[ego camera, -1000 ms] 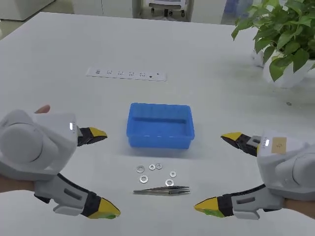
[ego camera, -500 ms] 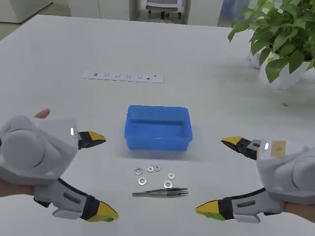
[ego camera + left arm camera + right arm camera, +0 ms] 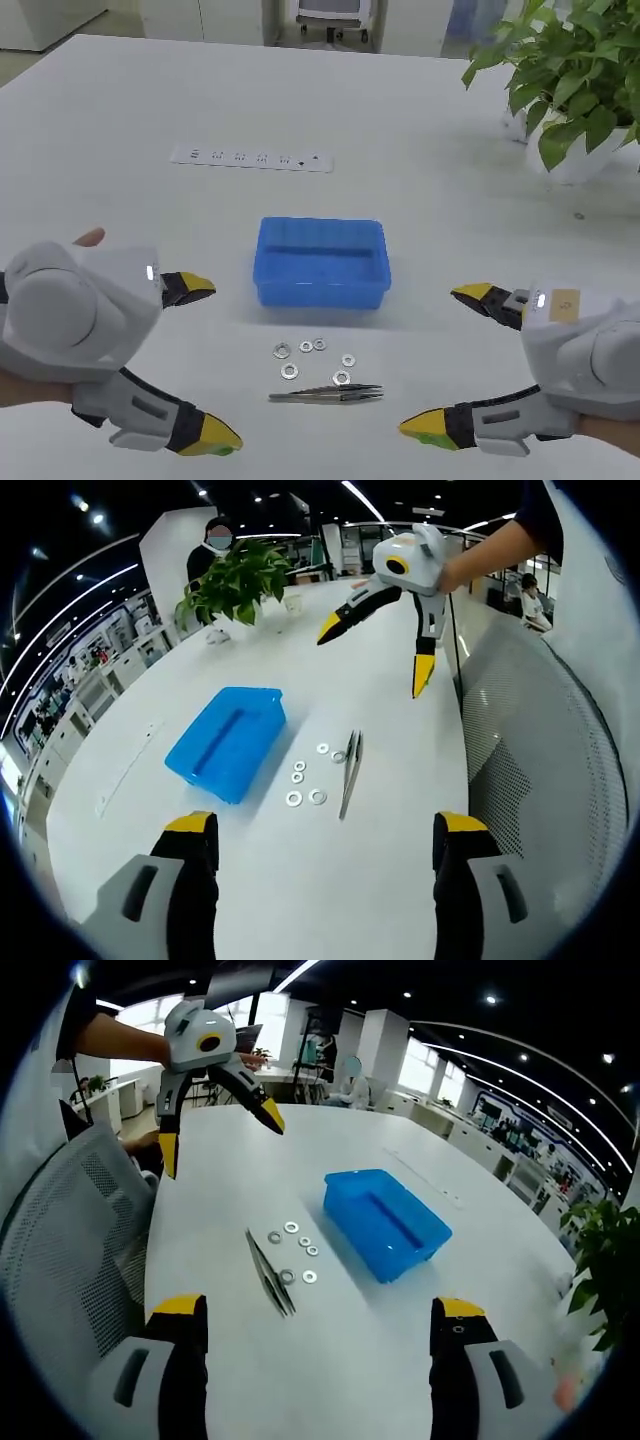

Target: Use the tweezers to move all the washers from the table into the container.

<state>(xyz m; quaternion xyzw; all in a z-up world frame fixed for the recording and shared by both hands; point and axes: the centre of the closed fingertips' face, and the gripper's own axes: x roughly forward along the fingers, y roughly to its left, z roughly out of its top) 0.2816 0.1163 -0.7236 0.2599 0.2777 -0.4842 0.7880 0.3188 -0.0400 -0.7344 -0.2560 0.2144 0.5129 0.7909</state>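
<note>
Left gripper [image 3: 212, 362], right gripper [image 3: 440, 360] held low, angled inward, fingers [image 3: 185, 288] spread wide.

Six washers [image 3: 305, 346], one tweezers [image 3: 325, 393], one container [image 3: 320, 294]

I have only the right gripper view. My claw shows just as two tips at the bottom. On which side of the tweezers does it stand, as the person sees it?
Observer: In the head view the right claw is wide open, to the right of the tweezers and not touching them.
Operator: What lies further back?
Observer: A white power strip lies flat on the table beyond the blue container, well apart from it.
Operator: And at the far right?
Observer: A plant stands there in a white pot.
</note>
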